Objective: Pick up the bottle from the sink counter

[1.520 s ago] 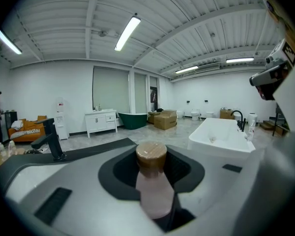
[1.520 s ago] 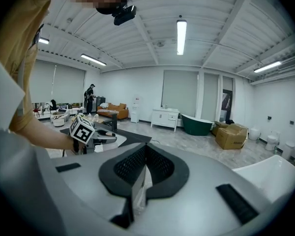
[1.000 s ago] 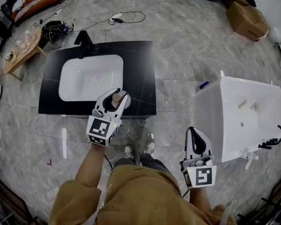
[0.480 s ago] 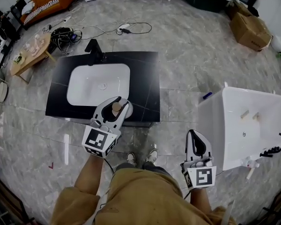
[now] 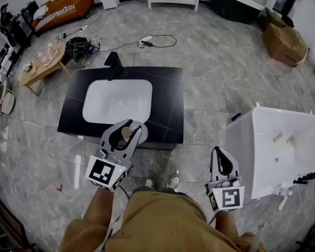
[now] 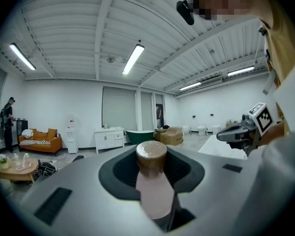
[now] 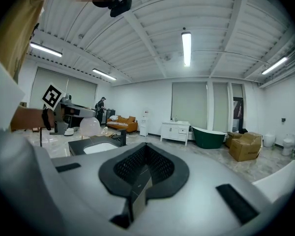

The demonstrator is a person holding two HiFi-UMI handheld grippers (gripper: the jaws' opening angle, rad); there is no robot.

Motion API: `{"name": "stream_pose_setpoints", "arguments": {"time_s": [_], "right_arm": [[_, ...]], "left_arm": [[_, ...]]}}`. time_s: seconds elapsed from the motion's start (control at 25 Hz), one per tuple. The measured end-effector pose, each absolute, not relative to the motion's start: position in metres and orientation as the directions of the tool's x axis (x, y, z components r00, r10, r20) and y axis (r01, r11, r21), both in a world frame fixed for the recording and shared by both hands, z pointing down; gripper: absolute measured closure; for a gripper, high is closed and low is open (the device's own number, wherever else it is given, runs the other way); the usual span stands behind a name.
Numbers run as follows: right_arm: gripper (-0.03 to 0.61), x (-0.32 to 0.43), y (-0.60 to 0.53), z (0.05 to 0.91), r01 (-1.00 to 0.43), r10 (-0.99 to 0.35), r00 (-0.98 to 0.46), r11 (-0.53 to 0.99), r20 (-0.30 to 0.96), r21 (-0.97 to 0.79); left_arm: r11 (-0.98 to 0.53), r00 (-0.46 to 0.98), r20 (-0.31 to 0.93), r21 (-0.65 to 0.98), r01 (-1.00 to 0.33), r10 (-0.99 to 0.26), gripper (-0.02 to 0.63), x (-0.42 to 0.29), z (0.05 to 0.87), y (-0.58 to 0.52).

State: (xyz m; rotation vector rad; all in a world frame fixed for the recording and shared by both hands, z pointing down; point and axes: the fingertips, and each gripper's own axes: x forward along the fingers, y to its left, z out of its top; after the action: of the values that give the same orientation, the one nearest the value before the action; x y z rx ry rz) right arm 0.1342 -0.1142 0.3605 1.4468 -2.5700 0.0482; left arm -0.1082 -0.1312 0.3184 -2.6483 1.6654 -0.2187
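Note:
A pale bottle (image 5: 127,134) with a brown cap is held upright between the jaws of my left gripper (image 5: 124,133), which is shut on it. In the head view it hangs over the front edge of the black sink counter (image 5: 167,103). In the left gripper view the bottle (image 6: 154,194) fills the gap between the jaws, cap upward. My right gripper (image 5: 222,163) is low at the right, away from the counter, shut with nothing in it (image 7: 144,175).
The counter holds a white basin (image 5: 118,100) and a black faucet (image 5: 114,64). A white tub (image 5: 283,140) stands at the right. Cables (image 5: 142,38), a wooden table (image 5: 42,64) and a cardboard box (image 5: 283,43) lie farther off on the marble floor.
My left gripper, still gripping the bottle, has drawn back from over the counter to its front edge. The head view has shifted back. The right gripper has hardly moved.

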Motion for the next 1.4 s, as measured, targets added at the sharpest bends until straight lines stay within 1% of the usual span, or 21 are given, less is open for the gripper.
{"name": "stream_pose_setpoints", "arguments": {"time_s": [0.36, 1.12, 1.4], "right_arm": [[0.575, 0.131, -0.117, 0.353, -0.842, -0.839, -0.519, 0.535, 0.164, 0.072], [0.575, 0.139, -0.123, 0.343, -0.844, -0.845, -0.515, 0.529, 0.146, 0.085], [0.575, 0.133, -0.121, 0.339, -0.822, -0.824, -0.548, 0.562, 0.142, 0.087]], "left_arm": [[-0.407, 0.402, 0.073, -0.078, -0.910, -0.913, 0.495, -0.118, 0.288, -0.103], [-0.323, 0.321, 0.037, -0.056, -0.945, -0.946, 0.495, -0.144, 0.259, -0.052], [-0.283, 0.281, 0.032, -0.055, -0.958, -0.959, 0.495, -0.155, 0.256, -0.039]]}}
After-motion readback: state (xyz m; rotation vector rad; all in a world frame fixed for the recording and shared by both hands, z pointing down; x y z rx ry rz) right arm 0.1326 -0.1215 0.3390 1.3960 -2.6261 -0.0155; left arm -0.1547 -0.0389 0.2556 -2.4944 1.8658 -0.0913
